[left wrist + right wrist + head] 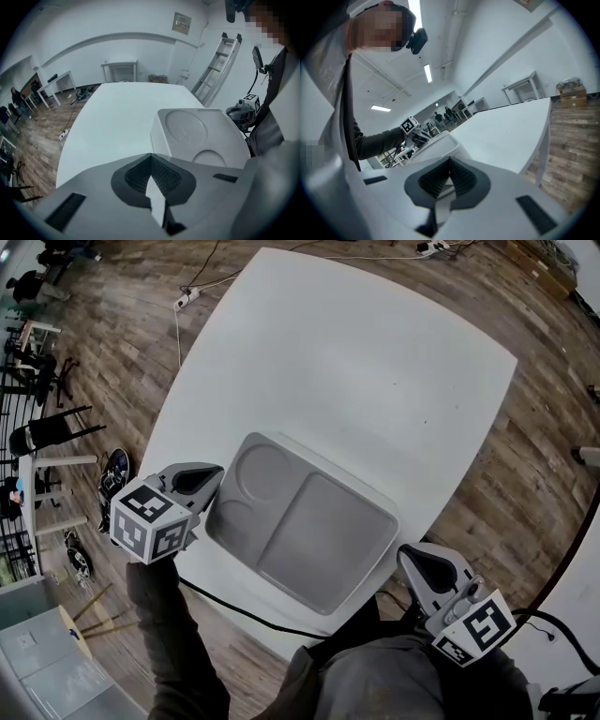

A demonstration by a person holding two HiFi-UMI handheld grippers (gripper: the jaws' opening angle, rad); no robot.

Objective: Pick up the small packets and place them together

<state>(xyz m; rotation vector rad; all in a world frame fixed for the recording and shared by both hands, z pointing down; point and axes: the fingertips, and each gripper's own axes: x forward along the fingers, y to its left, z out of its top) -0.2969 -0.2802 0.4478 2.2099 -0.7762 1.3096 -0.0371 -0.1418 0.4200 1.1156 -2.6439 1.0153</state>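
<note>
No small packets show in any view. A grey compartment tray (323, 531) lies empty on the white table (356, 362), near its front edge. My left gripper (214, 474) hovers at the tray's left corner, jaws together with nothing between them. In the left gripper view the left gripper (151, 158) points down over the table beside the tray (201, 124). My right gripper (411, 555) hangs off the tray's right corner, by the table's edge, shut and empty. The right gripper view shows the right gripper (450, 161) aimed across the tray (436, 143) toward the left gripper's marker cube (409, 125).
A black cable (234, 606) runs along the table's near edge. A power strip (186, 299) and cords lie on the wooden floor beyond the far corner. Chairs (47, 432) and shoes stand to the left. A ladder (220, 61) leans on the wall.
</note>
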